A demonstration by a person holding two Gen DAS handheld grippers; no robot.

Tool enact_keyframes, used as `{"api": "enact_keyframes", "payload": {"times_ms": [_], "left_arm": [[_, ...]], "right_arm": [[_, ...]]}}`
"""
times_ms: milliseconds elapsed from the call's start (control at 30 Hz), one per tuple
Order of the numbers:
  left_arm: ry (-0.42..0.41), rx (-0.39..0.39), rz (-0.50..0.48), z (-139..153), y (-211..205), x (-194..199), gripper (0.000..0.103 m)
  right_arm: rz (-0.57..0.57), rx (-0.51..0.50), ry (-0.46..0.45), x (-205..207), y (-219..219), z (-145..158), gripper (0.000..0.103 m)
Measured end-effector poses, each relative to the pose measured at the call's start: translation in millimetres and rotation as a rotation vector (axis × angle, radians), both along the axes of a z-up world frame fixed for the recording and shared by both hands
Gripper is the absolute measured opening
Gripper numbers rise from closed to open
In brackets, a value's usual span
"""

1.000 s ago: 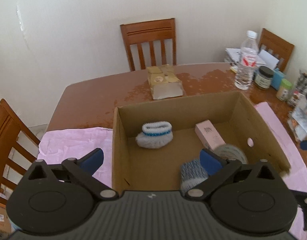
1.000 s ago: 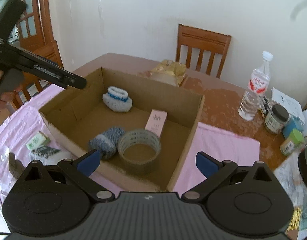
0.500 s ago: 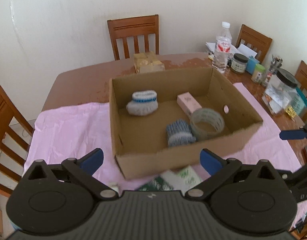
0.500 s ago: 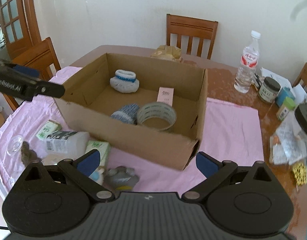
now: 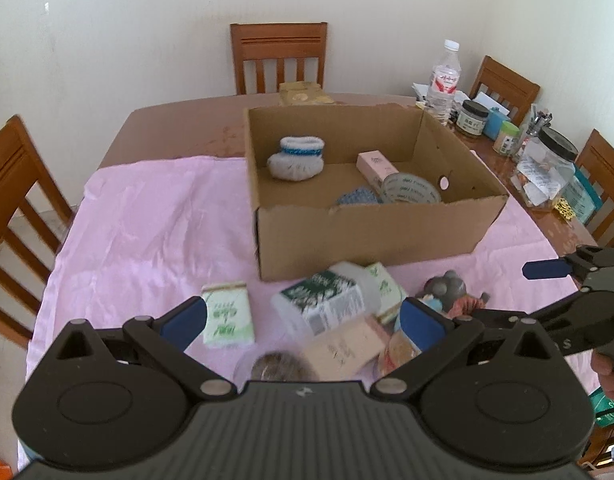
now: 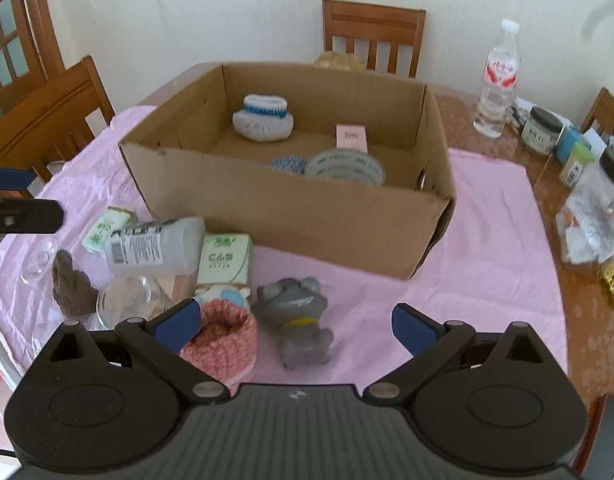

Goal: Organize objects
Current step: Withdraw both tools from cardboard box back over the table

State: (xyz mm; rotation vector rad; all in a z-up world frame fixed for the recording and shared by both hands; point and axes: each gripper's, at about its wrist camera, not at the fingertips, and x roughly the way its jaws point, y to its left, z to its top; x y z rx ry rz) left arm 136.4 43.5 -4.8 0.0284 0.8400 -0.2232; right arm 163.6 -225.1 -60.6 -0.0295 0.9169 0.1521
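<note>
An open cardboard box [image 5: 371,236] [image 6: 291,216] stands on the pink cloth, holding a white-and-blue knitted bootie [image 5: 296,159] [image 6: 264,118], a pink carton [image 5: 377,166], a tape roll [image 5: 407,189] [image 6: 345,167] and a blue knitted piece [image 5: 357,198]. In front of the box lie a white bottle [image 5: 327,300] [image 6: 155,245], green tissue packs [image 5: 228,314] [image 6: 226,259], a grey plush toy [image 6: 299,318] [image 5: 445,288], a pink knitted bootie [image 6: 223,346] and a tan carton [image 5: 343,350]. My left gripper [image 5: 303,320] hangs open above this pile. My right gripper [image 6: 293,322] is open over the grey plush.
Wooden chairs [image 5: 279,56] [image 6: 47,120] ring the table. A water bottle [image 5: 443,80] [image 6: 497,80], jars [image 5: 471,118] [image 6: 543,132] and a big clear jar [image 5: 547,172] crowd the right side. Clear glass pieces [image 6: 127,304] and a brown figure [image 6: 69,284] lie at the near left.
Both grippers have pulled back from over the box toward the near table edge, bringing the pile of loose items in front of the box into view. Both stay open.
</note>
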Motion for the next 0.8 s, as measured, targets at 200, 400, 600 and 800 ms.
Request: {"api": "enact_keyframes", "payload": {"times_ms": [200, 400, 600, 800], "left_arm": [[-0.028, 0.033, 0.021, -13, 12, -24, 0.102], [-0.025, 0.06, 0.018, -27, 18, -40, 0.102], [0.006, 0.005, 0.0, -38, 24, -47, 0.102], [0.037, -0.03, -0.022, -54, 31, -52, 0.102]], "right_arm": [[-0.035, -0.026, 0.031, -6, 3, -12, 0.103], [-0.101, -0.058, 0.044, -24, -3, -14, 0.103], [-0.191, -0.077, 0.071, -45, -17, -18, 0.103], [-0.276, -0.115, 0.087, -71, -24, -20, 0.103]]}}
